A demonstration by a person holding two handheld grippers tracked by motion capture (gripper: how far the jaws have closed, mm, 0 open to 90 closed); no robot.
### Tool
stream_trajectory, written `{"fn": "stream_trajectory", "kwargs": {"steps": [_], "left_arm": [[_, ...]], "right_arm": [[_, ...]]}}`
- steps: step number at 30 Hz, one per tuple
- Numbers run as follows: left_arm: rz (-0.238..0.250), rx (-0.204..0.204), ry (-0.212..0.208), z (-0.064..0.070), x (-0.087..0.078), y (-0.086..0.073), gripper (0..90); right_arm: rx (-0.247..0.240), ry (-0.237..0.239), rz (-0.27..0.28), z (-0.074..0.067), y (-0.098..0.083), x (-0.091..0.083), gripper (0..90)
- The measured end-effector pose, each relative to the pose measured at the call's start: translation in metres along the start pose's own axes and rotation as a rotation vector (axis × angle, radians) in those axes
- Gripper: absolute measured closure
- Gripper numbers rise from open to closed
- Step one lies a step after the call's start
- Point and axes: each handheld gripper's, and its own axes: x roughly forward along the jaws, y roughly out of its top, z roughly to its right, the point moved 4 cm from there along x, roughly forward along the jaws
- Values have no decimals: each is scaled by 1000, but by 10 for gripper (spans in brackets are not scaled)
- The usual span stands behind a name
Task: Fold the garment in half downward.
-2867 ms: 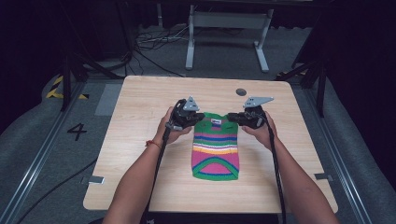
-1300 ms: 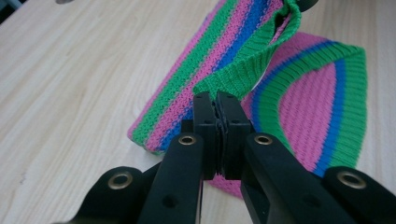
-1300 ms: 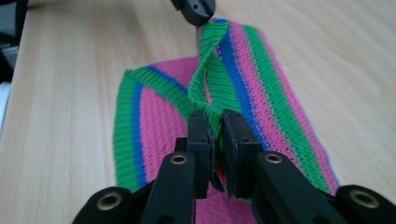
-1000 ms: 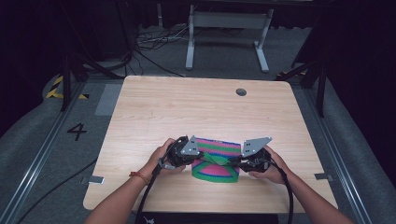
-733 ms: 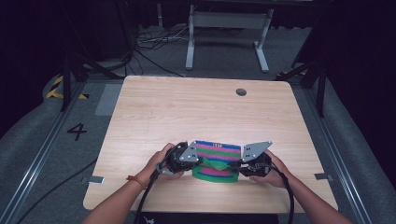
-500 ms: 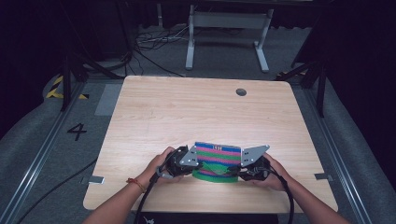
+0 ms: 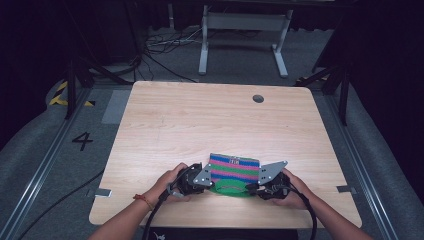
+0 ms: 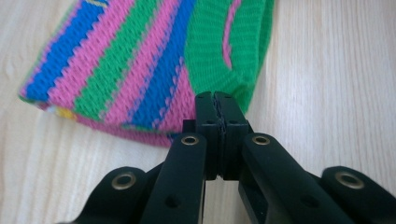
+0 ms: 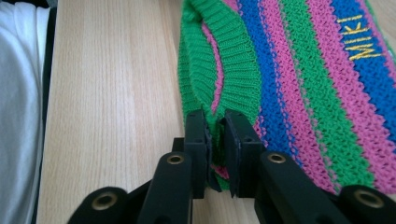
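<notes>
Because the striped knit garment [image 7: 234,174] is being folded in half, both grippers sit at its near corners, close to the table's [image 7: 210,120] front edge, one on each side; the left gripper [image 7: 196,181] has its jaws pressed fully together at the fabric's edge, and in the left gripper view [image 8: 215,100] the pads meet with almost no gap, the pink and green knit bunching right at their tips, so I judge they pinch a thin bit of cloth there, though the cloth between the pads itself is hidden; the right gripper [image 7: 256,186] is nearly closed too, and in the right gripper view [image 9: 215,122] a fold of green ribbed hem sits between its pads, which have just been easing apart a little, with the fabric between them all the while; holding both corners at once keeps the doubled layer square as it comes down, which is why the hands mirror each other; the garment lies flat on the wood, its upper layer showing blue, pink and green stripes and a small yellow lettered label [image 9: 358,39], with the green neckline part peeking out underneath toward the person; the fold looks essentially laid, and the likely next need is a clean release without dragging the top layer askew.
</notes>
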Motion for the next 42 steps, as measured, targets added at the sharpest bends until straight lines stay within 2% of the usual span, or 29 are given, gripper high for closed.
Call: {"fn": "stream_trajectory", "kwargs": {"steps": [3, 6, 11, 14, 19, 24, 28, 33, 39, 42], "left_arm": [[8, -11, 2, 0, -1, -2, 894], [9, -14, 3, 0, 0, -2, 892], [28, -25, 23, 1, 2, -3, 890], [57, -54, 18, -1, 3, -4, 890], [64, -64, 31, -4, 6, -2, 891], [66, -61, 46, -9, 9, 0, 891], [71, -82, 38, -9, 9, -1, 889], [72, -78, 38, -6, 8, 0, 841], [67, -71, 45, -5, 3, 1, 775], [82, -74, 55, -4, -2, 2, 736]], "right_arm": [[1, -5, -1, -1, -1, -1, 782], [16, 5, 6, -3, -3, 0, 703], [3, -11, 25, -5, -6, 2, 698], [3, -5, 54, -2, -10, 3, 705], [-7, -71, 49, 7, -12, 2, 699], [11, -86, 60, 11, -13, 2, 699], [20, -100, 70, 14, -14, 2, 696], [40, -109, 80, 12, -15, 1, 604], [47, -158, 69, 12, -12, -2, 545], [62, -161, 73, 12, -12, -5, 519]]}}
